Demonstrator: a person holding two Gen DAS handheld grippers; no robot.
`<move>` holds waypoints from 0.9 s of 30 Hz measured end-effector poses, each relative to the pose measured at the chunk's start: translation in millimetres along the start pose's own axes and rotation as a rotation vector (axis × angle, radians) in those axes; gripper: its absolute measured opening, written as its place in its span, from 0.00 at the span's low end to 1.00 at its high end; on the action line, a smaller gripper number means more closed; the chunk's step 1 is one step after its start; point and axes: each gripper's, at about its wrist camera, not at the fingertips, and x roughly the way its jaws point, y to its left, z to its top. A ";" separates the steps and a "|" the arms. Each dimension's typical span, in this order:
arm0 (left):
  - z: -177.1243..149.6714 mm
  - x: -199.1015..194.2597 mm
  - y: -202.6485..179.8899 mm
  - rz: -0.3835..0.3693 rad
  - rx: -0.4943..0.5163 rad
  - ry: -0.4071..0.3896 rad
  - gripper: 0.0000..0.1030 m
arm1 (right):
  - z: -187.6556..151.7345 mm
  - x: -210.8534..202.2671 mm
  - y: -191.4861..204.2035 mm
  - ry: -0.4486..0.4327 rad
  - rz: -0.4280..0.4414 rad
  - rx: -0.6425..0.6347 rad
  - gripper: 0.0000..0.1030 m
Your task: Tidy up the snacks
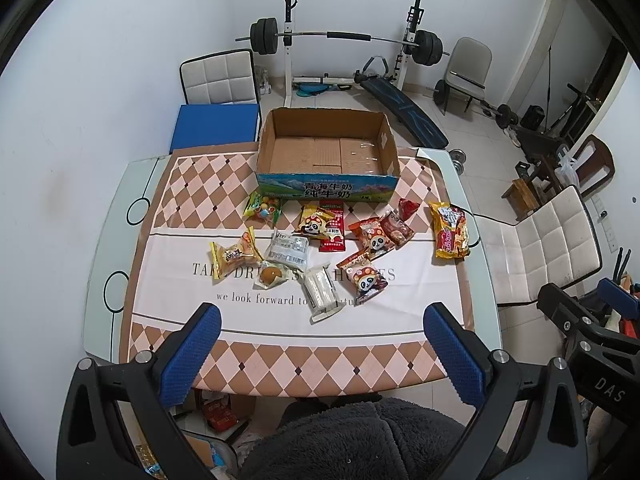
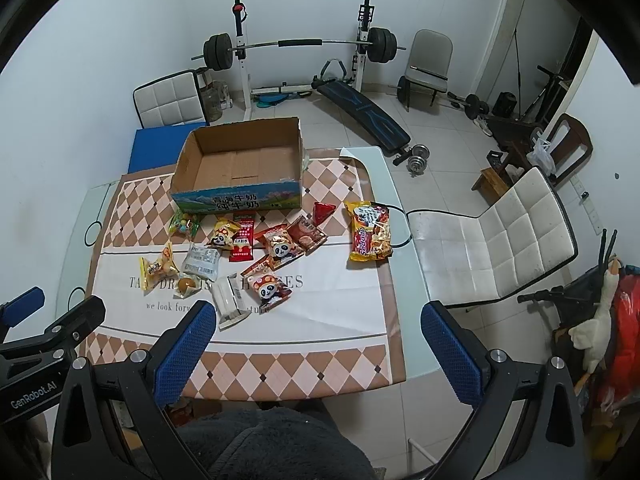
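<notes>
Here the bench (image 1: pixel 452 184), with its diamond-patterned cloth (image 1: pixel 192 200), fills the middle of both views. An open cardboard box (image 1: pixel 326 148) stands at its far edge, at twelve o'clock in the left wrist view and eleven o'clock in the right wrist view (image 2: pixel 240 160), with nothing visible inside it.

In front of the box the snacks lie loose on the cloth. A large yellow and red bag (image 1: pixel 449 230) sits apart at two o'clock of the cluster, near the bench's right edge (image 2: pixel 370 236). A small red triangular packet (image 1: pixel 408 208) lies between it and the box. Three panda packets are scattered through the middle: one just before the box (image 1: pixel 316 222), one to its right (image 1: pixel 370 238), one nearer the camera (image 1: pixel 366 278). A red sachet (image 1: pixel 332 226) lies partly under the first panda packet. A white wrapped roll (image 1: pixel 322 292) lies closest to the camera. At nine o'clock of the cluster are a candy bag (image 1: pixel 262 209), a yellow cake packet (image 1: pixel 236 254), a clear grey-printed packet (image 1: pixel 287 250) and a round brown cake in clear wrap (image 1: pixel 271 274).

The left claw (image 1: pixel 320 354) is spread wide and grips nothing, hanging over the near bench edge. The right claw (image 2: pixel 318 356) is likewise wide apart and bare, over the near right corner.
</notes>
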 end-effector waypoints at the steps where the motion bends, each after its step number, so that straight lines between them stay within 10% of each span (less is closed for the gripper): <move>1: 0.4 -0.1 -0.1 0.000 0.000 0.000 1.00 | 0.0 0.0 -0.5 0.001 0.000 0.000 1.00; 27: 16.2 -0.9 -2.5 -0.003 0.002 -0.010 1.00 | 6.6 -1.7 2.2 -0.004 0.002 0.001 1.00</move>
